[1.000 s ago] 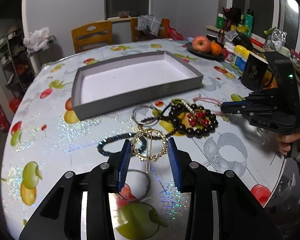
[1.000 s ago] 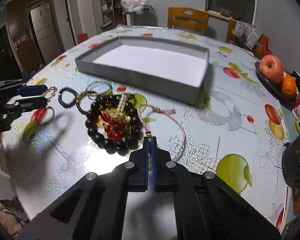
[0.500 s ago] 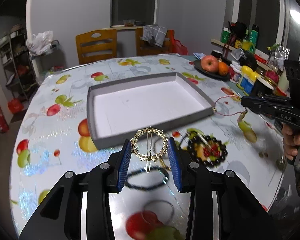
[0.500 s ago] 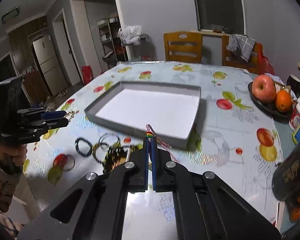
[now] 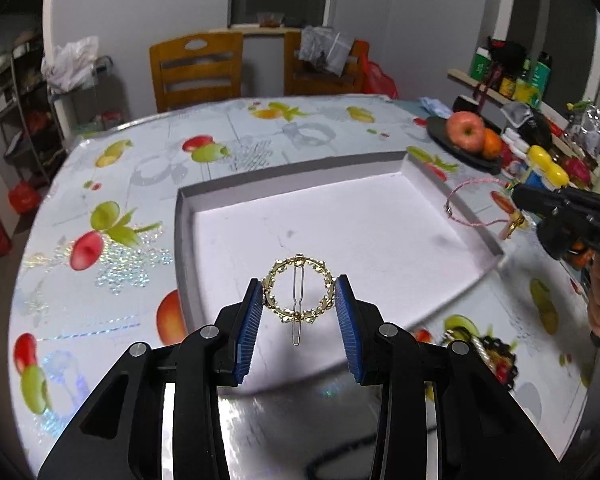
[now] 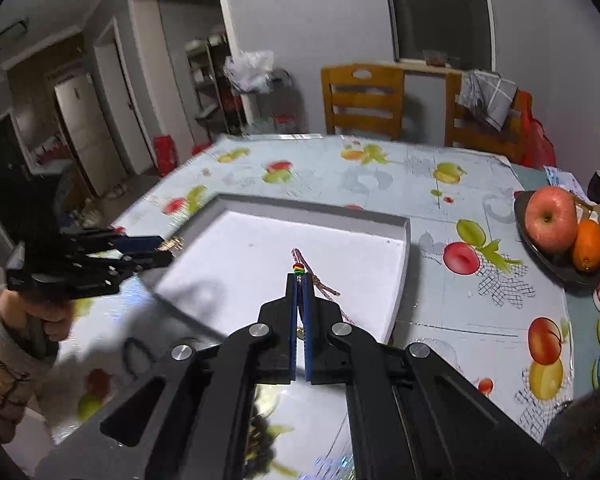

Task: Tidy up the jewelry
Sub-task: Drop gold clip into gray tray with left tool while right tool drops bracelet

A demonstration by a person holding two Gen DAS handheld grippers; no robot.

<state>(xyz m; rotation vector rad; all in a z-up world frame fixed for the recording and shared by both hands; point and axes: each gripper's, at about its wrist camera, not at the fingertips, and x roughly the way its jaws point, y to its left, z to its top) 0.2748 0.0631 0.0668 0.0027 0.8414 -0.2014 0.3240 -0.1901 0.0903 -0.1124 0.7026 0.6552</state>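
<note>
My left gripper [image 5: 299,304] is shut on a gold ring-shaped hair clip [image 5: 298,297] and holds it in the air over the near part of the grey tray [image 5: 182,216], whose white floor is bare. My right gripper [image 6: 299,280] is shut on a pink cord bracelet [image 6: 314,276] with a small coloured bead, above the tray's [image 6: 405,256] near right part. In the left wrist view the right gripper [image 5: 518,196] and the hanging bracelet [image 5: 466,204] are at the tray's right wall. In the right wrist view the left gripper [image 6: 164,250] is at the tray's left edge.
More jewelry, dark bead bracelets [image 5: 484,354], lies on the fruit-print tablecloth [image 5: 112,240] near the tray's front right corner. A dark plate with an apple [image 6: 550,220] and an orange stands to the right. Bottles and jars crowd the far right. Wooden chairs [image 5: 198,70] stand behind the table.
Both grippers have lifted off the table with their pieces and moved forward over the tray. The pile of jewelry has dropped to the lower edge of both views.
</note>
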